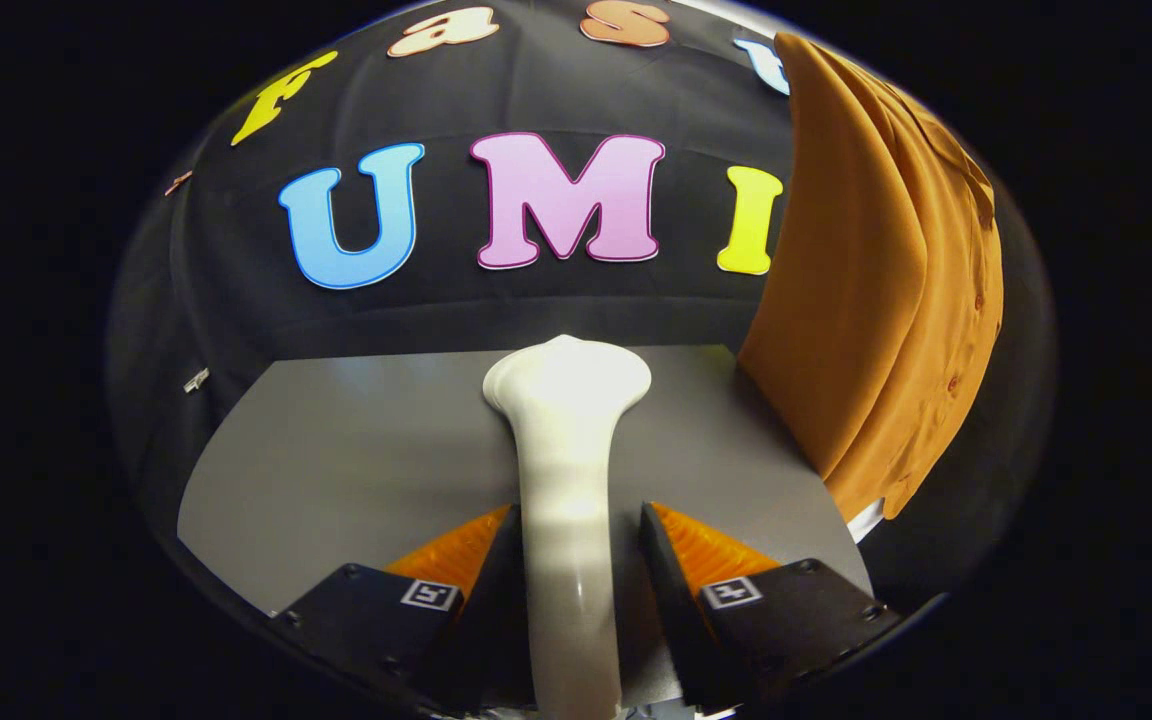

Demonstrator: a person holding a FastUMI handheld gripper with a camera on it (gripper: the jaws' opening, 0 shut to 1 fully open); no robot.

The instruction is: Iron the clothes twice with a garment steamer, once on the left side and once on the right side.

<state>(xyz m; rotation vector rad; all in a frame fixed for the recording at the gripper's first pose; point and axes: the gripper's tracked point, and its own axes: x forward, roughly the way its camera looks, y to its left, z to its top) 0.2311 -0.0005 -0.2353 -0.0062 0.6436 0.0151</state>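
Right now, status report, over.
Gripper shut on steamer. Orange shirt hangs ahead to the right, not yet touched. Grey table below.

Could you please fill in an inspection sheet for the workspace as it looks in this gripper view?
Surface: grey table top, bare where it shows.
Job's things: white garment steamer stands between the fingers, its head beyond their tips; brown-orange shirt hangs to the right of the steamer, its hem near the table's right edge, apart from the steamer.
Clutter: nothing seen on the table.
Grippers: gripper has a finger on each side of the steamer's handle; the right finger seems a little off it, so firm contact cannot be told.
Cables: nothing seen.
Surroundings: black cloth booth wall behind the table; a small silver clip on it at the left.
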